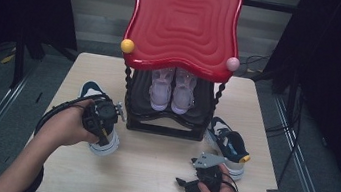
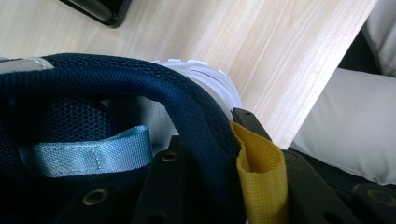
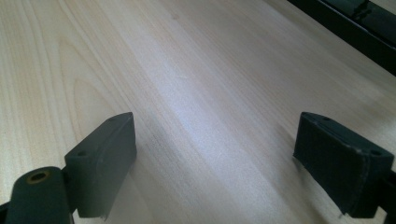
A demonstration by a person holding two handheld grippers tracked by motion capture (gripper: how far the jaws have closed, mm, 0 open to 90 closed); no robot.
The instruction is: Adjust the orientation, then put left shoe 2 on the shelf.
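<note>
My left tongs (image 2: pixel 219 186): clamped on navy sneaker (image 2: pixel 140 93) collar, near-left of bench (image 1: pixel 158 170) | My right tongs (image 3: pixel 224 163): spread wide above bare bench, near-right

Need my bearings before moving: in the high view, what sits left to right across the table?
Left gripper on the left sneaker → black rack holding pink shoes → right gripper → right sneaker.

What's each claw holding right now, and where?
Left claw grips the sneaker by its heel collar. Right claw is open, holding nothing.
</note>
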